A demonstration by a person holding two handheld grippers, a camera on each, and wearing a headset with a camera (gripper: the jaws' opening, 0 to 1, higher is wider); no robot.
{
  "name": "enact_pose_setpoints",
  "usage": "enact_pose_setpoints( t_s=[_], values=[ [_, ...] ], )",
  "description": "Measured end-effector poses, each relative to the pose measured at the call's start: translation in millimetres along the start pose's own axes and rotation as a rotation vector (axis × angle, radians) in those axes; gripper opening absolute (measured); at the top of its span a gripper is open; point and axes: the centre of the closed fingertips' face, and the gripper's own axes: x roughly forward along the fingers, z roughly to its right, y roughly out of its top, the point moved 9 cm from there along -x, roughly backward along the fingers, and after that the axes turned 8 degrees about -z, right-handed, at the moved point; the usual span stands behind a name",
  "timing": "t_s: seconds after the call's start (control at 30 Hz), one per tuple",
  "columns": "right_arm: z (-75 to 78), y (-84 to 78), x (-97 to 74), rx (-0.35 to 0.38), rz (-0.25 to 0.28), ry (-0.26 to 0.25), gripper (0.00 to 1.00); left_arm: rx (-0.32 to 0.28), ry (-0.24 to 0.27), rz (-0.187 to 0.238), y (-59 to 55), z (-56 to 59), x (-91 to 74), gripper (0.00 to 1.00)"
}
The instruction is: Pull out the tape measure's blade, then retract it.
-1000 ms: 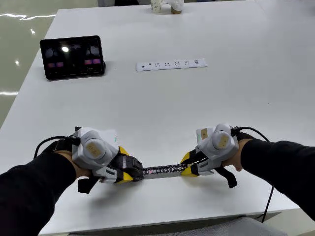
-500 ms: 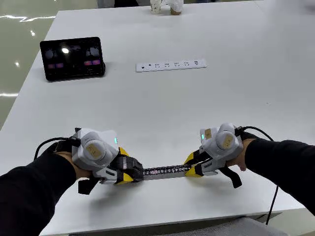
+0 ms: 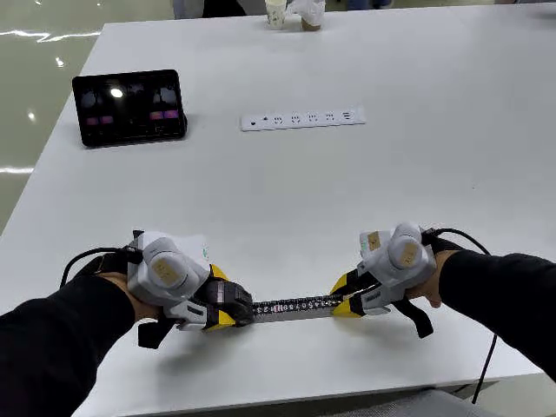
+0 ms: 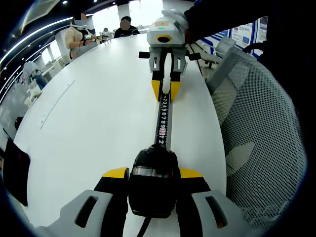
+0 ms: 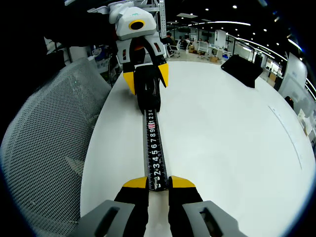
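In the head view I have both tools low over the near edge of the wide white table (image 3: 365,191). My left gripper (image 3: 221,306) has its yellow-tipped jaws closed around the black rounded tape measure case (image 3: 234,302), which sits on the tabletop. From the case the dark numbered blade (image 3: 295,306) runs flat along the surface to my right gripper (image 3: 343,297), whose jaws are pinched on its far end. Well beyond them lie a black tablet (image 3: 130,106) with a lit screen and a long white power strip (image 3: 302,117).

In the left gripper view, my own jaws rise at either side of the case and press against it. The blade stretches straight ahead to the other gripper's closed yellow tips. A grey mesh chair (image 4: 256,123) stands beside the table edge.

In the right gripper view, my jaws are nearly together, nipping the blade's tip between them. The numbered strip leads away to the case, held between the opposite gripper's jaws.
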Motion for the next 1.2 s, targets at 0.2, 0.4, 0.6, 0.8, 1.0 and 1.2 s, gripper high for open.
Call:
enact_pose_setpoints(
  t_s=[0.2,0.4,0.6,0.8,1.0,1.2],
  values=[
    [0.3,-3.6,-2.6,-0.013,-0.006,-0.005,0.11,-0.001,0.001,0.000,-0.4,-0.4,0.2,0.31],
    [0.5,-9.5,-7.0,-0.010,-0.010,-0.005,0.11,-0.002,0.000,0.001,-0.3,-1.0,0.5,0.31],
    [0.4,-14.0,-9.4,-0.004,-0.014,-0.006,0.11,-0.001,0.000,0.001,0.0,-1.1,0.3,0.31],
    [0.1,-17.3,-11.3,0.000,-0.011,-0.007,0.11,-0.001,0.002,0.001,-0.1,-0.8,-0.1,0.31],
    [-0.6,-21.7,-13.8,0.005,-0.015,-0.011,0.11,0.000,0.001,0.000,-0.2,-1.0,-0.1,0.31],
    [-2.2,-25.4,-16.1,0.013,-0.009,-0.014,0.11,0.003,0.001,-0.001,-0.3,-0.9,-0.3,0.31]
  ],
)
